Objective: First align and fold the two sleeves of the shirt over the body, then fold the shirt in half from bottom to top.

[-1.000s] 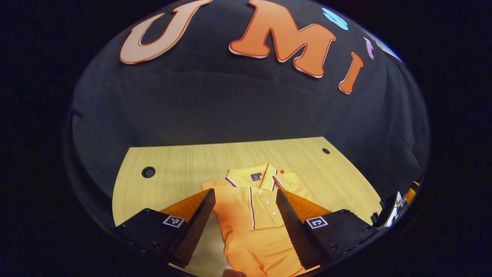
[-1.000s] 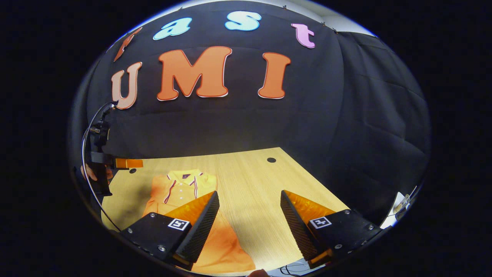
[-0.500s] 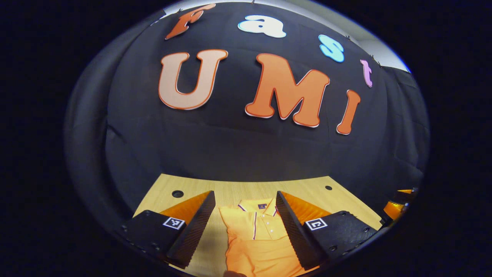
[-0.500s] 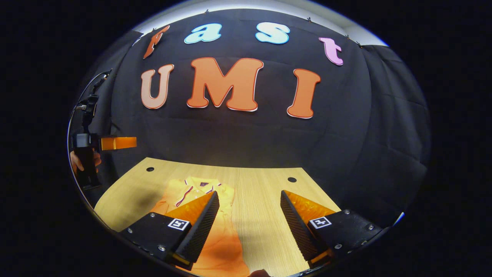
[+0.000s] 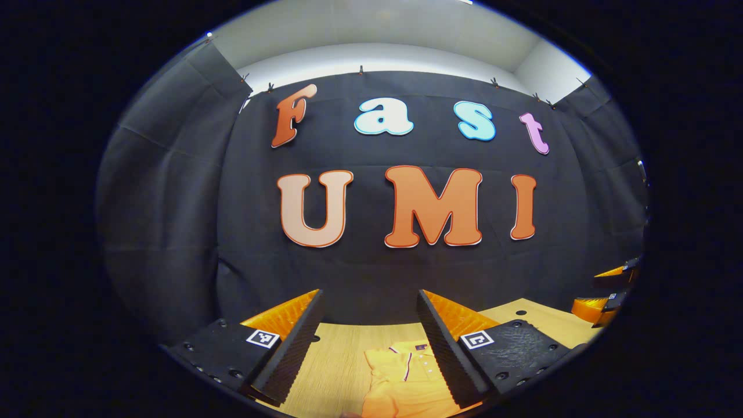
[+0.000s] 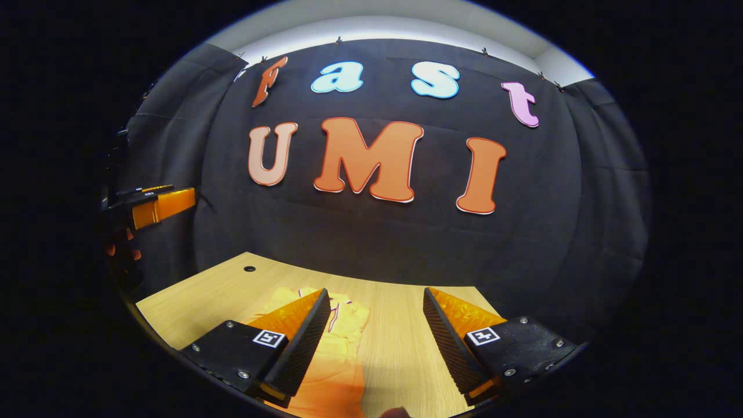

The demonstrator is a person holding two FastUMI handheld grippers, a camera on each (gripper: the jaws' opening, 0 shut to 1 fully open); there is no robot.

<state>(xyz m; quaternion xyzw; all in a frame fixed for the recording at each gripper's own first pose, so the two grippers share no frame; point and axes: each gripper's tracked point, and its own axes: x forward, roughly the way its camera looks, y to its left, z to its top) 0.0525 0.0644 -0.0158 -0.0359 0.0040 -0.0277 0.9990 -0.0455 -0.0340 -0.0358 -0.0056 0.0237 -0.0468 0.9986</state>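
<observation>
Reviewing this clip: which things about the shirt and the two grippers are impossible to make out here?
- Shirt, left gripper view: lower body cut off by the bottom edge; its right side hidden behind a finger.
- Shirt, right gripper view: collar and sleeve state hidden behind a finger, so fold progress is unclear.
- Right gripper, left gripper view: cut off at the edge.
- Left gripper, right gripper view: dim, its grip unclear.

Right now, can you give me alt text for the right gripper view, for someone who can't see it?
The right gripper hangs open and empty above a wooden table, facing the booth's black cloth wall. An orange polo shirt lies on the table, partly behind one finger. The left gripper is raised at the far edge of the view, with a hand below it.
</observation>
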